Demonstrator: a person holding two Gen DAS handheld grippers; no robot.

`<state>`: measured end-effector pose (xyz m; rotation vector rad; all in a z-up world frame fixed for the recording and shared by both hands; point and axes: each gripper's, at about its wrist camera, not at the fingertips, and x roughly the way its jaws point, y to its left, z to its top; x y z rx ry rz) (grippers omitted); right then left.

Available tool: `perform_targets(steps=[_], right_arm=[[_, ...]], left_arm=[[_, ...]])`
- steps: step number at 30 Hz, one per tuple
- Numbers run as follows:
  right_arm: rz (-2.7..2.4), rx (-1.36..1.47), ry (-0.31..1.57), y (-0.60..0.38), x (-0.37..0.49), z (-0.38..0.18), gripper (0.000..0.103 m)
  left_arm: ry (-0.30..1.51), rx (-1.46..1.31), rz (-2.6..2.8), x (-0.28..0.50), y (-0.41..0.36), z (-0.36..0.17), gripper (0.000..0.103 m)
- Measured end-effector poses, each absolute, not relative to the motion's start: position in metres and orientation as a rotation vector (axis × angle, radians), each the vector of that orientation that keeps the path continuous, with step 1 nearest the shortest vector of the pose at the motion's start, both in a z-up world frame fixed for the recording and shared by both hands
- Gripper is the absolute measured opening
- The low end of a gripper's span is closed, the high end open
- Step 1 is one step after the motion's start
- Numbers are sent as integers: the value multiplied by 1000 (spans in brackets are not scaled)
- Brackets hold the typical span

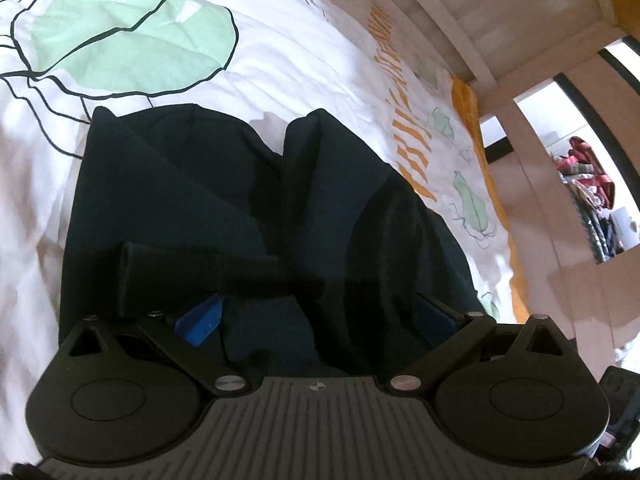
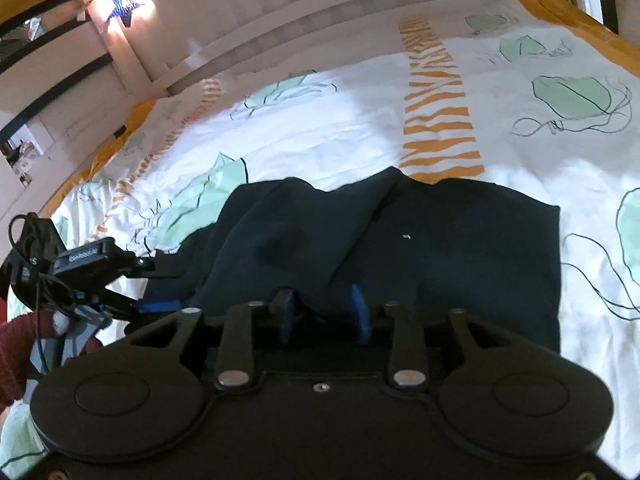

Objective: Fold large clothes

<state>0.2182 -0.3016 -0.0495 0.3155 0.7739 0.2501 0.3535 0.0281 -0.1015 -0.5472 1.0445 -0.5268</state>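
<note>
A dark navy garment lies bunched on a white duvet printed with green leaves. In the left wrist view a sleeve with a ribbed cuff lies across it near the fingers. My left gripper stands open wide over the near part of the garment, with cloth lying loose between its blue fingers. In the right wrist view the same garment spreads ahead. My right gripper is open, a ridge of the cloth rising between its fingers without being pinched. At the left, one blue finger of the left tool rests at the garment's edge.
A pale wooden bed rail runs along the far side of the duvet, which has an orange edge. A lit star lamp hangs at the rail's left end. Open shelves with clothes stand beyond. A red sleeve shows at the left.
</note>
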Motion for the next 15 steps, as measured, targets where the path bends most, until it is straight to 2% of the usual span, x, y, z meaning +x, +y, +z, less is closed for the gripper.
perform_targets(steps=[6, 15], right_arm=[[242, 189, 822, -302, 194, -47, 55], [321, 576, 842, -309, 205, -59, 56]], left_arm=[[1042, -528, -550, 350, 29, -98, 103], [1042, -527, -544, 348, 28, -99, 103]])
